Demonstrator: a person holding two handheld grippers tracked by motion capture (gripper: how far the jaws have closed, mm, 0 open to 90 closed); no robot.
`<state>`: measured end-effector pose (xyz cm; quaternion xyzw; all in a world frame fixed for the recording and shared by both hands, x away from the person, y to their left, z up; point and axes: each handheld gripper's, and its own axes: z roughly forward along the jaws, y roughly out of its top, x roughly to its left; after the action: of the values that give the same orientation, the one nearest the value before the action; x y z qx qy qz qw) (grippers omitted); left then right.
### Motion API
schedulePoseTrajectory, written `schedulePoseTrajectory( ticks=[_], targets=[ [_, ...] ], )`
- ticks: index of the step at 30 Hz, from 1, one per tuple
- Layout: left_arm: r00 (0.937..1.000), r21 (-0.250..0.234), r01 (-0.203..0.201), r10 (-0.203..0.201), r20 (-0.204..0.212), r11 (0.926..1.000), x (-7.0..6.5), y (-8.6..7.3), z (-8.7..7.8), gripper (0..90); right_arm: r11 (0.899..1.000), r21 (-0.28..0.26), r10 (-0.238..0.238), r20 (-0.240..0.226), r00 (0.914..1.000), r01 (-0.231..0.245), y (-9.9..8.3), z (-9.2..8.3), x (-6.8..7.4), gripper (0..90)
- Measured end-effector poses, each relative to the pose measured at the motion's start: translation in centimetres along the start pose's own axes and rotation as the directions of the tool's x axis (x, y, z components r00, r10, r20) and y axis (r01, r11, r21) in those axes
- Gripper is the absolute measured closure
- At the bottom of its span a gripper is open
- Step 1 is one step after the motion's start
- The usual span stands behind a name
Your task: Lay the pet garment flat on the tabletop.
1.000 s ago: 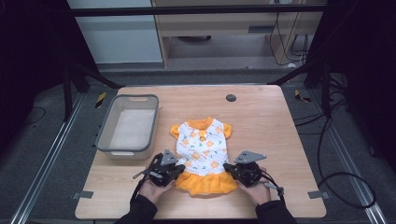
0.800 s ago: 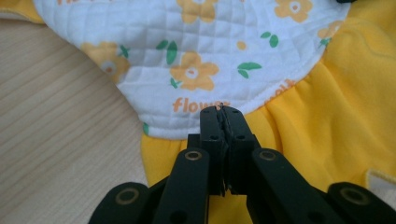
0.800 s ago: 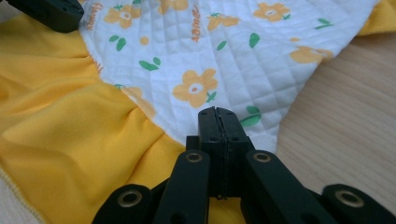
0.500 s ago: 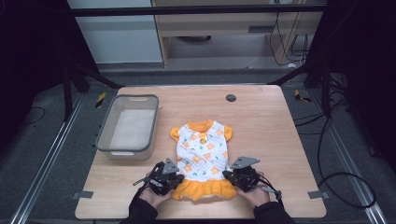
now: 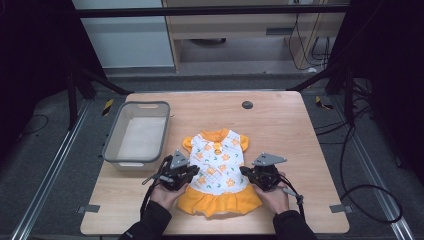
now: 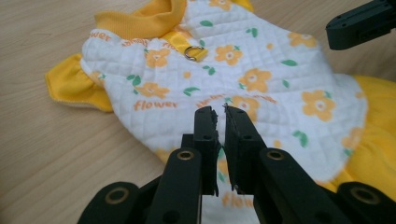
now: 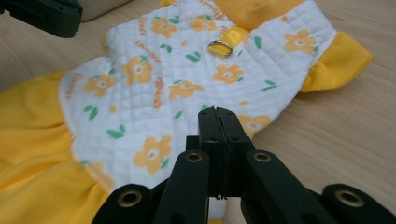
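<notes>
On the wooden tabletop (image 5: 280, 125), our left hand-held gripper (image 6: 221, 122), jaws just parting, and right hand-held gripper (image 7: 218, 122), jaws together, flank the quilted white-and-orange flowered dress (image 5: 218, 165).

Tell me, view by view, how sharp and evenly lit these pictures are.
High view: table evenly lit, surroundings dark, picture soft. Left gripper view: dress sharp, near jaws blurred. Right gripper view: dress print crisp, wood grain clear, no glare.

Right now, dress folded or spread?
Spread: the dress lies flat on the table, both sleeves and orange skirt out, no fold visible.
</notes>
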<state>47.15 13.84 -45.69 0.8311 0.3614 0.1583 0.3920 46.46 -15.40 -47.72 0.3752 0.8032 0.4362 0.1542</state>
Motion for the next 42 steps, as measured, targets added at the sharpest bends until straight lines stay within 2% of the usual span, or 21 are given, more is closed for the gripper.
schedulePoseTrajectory(
  ticks=[1, 2, 3, 6, 11, 15, 21, 27, 30, 32, 33, 35, 36, 39, 42],
  targets=[
    [1.0000, 0.011, 0.003, -0.003, -0.006, 0.9999, 0.2, 0.1, 0.8, 83.1, 1.000, 0.001, -0.003, 0.003, 1.0000, 0.003, 0.1, 0.5, -0.2, 90.0],
    [1.0000, 0.011, 0.003, -0.003, -0.006, 0.9999, 0.2, 0.1, 0.8, 83.2, 1.000, 0.001, -0.003, 0.003, 1.0000, 0.003, 0.1, 0.5, -0.2, 90.0],
    [0.9996, 0.053, -0.002, 0.003, -0.028, 0.9986, 0.5, -0.1, 2.2, 83.2, 1.000, 0.016, 0.006, 0.002, 1.0000, -0.006, 0.2, 1.5, -0.4, 90.0],
    [0.9991, 0.104, 0.013, -0.009, -0.042, 0.9945, 1.2, -0.7, 3.7, 83.5, 0.998, 0.054, 0.014, 0.006, 0.9999, -0.015, -0.2, 2.7, -0.7, 90.0],
    [0.9980, 0.104, 0.023, -0.016, -0.061, 0.9944, 1.6, -1.0, 4.5, 84.6, 0.995, 0.098, -0.011, 0.031, 0.9995, 0.008, -0.6, 3.5, -0.8, 90.0],
    [0.9980, 0.099, 0.030, -0.024, -0.058, 0.9946, 1.9, -0.8, 4.9, 85.7, 0.995, 0.101, -0.003, 0.035, 0.9994, -0.001, -0.6, 3.7, -0.9, 90.0],
    [0.9975, 0.077, 0.063, -0.060, -0.037, 0.9950, 2.5, -0.6, 5.3, 86.0, 0.993, 0.115, 0.002, 0.052, 0.9987, -0.008, -0.7, 3.5, -0.7, 90.0],
    [0.9977, 0.089, 0.051, -0.046, -0.049, 0.9947, 2.4, -0.7, 4.8, 81.9, 0.993, 0.114, 0.004, 0.059, 0.9982, -0.011, -0.8, 3.3, -0.5, 90.0],
    [0.9977, 0.077, 0.049, -0.045, -0.051, 0.9958, 2.3, -0.6, 4.4, 80.2, 0.993, 0.114, 0.001, 0.059, 0.9983, -0.007, -0.8, 3.3, -0.4, 90.0],
    [0.9977, 0.058, 0.046, -0.043, -0.053, 0.9972, 2.2, -0.5, 3.8, 79.3, 0.995, 0.100, 0.001, 0.061, 0.9981, -0.007, -0.7, 3.1, -0.4, 90.0],
    [0.9981, 0.039, 0.046, -0.044, -0.043, 0.9982, 2.1, -0.4, 3.0, 78.4, 0.998, 0.070, 0.002, 0.062, 0.9981, -0.006, -0.5, 2.8, -0.5, 90.0],
    [0.9983, 0.030, 0.039, -0.038, -0.043, 0.9988, 2.1, -0.4, 2.6, 77.6, 0.998, 0.056, 0.009, 0.062, 0.9981, -0.012, -0.4, 2.5, -0.5, 90.0],
    [0.9987, 0.020, 0.035, -0.034, -0.039, 0.9992, 1.9, -0.4, 1.7, 76.2, 0.999, 0.043, 0.012, 0.063, 0.9980, -0.015, -0.2, 2.2, -0.6, 89.5],
    [0.9991, -0.002, 0.026, -0.026, -0.032, 0.9997, 1.6, -0.6, 0.4, 72.0, 0.999, -0.007, 0.035, 0.084, 0.9959, -0.035, 0.2, 0.8, -1.1, 82.9],
    [0.9996, -0.013, 0.011, -0.011, -0.025, 0.9998, 1.3, -1.0, -0.8, 68.1, 0.999, -0.016, 0.043, 0.104, 0.9937, -0.042, 0.4, -0.2, -1.3, 77.3]
  ],
)
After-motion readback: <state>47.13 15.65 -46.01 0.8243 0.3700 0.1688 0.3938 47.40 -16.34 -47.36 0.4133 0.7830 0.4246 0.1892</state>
